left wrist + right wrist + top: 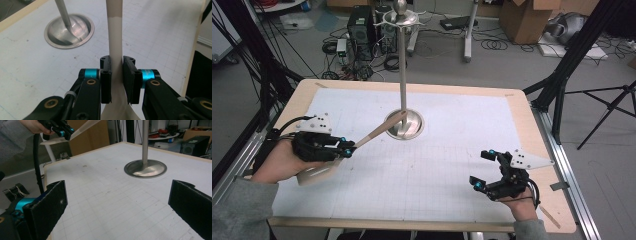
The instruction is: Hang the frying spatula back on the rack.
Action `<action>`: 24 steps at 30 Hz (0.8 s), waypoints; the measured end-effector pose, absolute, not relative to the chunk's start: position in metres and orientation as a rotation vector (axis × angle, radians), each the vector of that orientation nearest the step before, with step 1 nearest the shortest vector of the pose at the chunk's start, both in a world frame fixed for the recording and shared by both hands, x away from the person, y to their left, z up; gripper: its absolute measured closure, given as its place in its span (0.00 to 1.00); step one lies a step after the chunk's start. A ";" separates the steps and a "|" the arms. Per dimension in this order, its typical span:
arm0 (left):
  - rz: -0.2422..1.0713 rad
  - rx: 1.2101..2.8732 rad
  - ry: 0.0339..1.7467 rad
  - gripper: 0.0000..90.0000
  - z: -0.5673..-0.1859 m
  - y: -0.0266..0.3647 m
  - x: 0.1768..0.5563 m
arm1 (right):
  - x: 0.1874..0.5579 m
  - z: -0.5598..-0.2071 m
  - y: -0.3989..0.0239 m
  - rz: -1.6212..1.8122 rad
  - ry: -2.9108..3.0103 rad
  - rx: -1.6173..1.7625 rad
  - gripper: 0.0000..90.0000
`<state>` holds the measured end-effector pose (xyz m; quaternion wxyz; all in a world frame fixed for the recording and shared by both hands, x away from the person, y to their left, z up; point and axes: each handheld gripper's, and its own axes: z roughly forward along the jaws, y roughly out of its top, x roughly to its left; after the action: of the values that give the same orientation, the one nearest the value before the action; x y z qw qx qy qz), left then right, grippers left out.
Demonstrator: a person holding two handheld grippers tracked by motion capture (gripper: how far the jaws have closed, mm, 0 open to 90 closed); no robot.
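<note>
Above the mat: spatula (362, 141), clamped in my left gripper (346, 148) for hanging on stand (402, 75); right gripper (484, 170) spread, idle.

A wooden table (539, 150) carries a white gridded mat (437, 170) that covers nearly all of its top and leaves a bare wooden border all round. On the mat, toward the far middle, stands the round metal base (412, 125) of an upright pole (402, 65).
</note>
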<state>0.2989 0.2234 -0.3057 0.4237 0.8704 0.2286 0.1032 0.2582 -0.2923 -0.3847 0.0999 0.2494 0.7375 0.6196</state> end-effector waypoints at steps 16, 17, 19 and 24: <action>0.250 2.061 0.571 0.86 -0.281 0.247 0.307 | 0.258 -0.384 -0.294 1.841 2.168 0.745 0.01; 0.256 2.065 0.580 0.86 -0.280 0.249 0.308 | 0.258 -0.383 -0.294 1.844 2.164 0.748 0.01; 0.264 2.073 0.584 0.86 -0.279 0.251 0.310 | 0.258 -0.383 -0.295 1.840 2.164 0.747 0.01; 0.254 2.061 0.589 0.86 -0.276 0.255 0.314 | 0.258 -0.383 -0.294 1.842 2.169 0.733 0.01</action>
<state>0.3136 0.2549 -0.2758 0.4719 0.8418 0.2407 0.1037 0.2584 -0.2945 -0.3828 0.1016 0.2481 0.7343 0.6236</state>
